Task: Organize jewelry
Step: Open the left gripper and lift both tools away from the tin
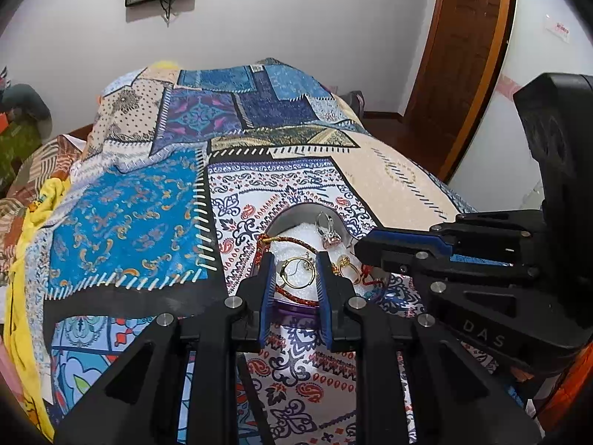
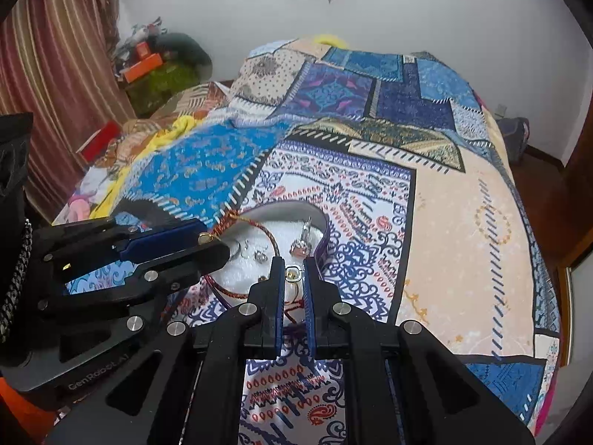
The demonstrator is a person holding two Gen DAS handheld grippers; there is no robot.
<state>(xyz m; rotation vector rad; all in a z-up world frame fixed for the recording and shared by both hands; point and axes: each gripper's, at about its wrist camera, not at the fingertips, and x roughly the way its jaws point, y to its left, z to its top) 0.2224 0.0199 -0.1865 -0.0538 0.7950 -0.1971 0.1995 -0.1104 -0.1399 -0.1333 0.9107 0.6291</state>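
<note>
**Gold ring sits between your left fingers; right fingers close around a second ring at the tray's near edge**

Your left gripper [image 1: 294, 270] is parted, blue pads either side of the large gold ring [image 1: 297, 273], which lies flat on the white foam of the heart-shaped tray [image 1: 296, 218] on the bed [image 1: 122, 200]. The ring's plane is roughly level with the foam, so its rim faces both pads; from here a straight squeeze looks right, not a sideways reach. Whether the pads already touch the rim I cannot tell.

Your right gripper [image 2: 294, 272] stands with a narrow gap, a small gold ring [image 2: 292, 273] right between the tips. It looks nearly clamped, but contact is not clear in either view. In the left wrist view this gripper comes in from the right, its tips just beside the gold ring near the tray's right edge.

The red braided cord [image 1: 296, 241] loops around the foam and runs under both sets of fingers, so a lift could snag it. The silver ring with the pink stone [image 1: 328, 235] stands farther back, clear of both grippers.

The left hand is the better placed for the large ring.
</note>
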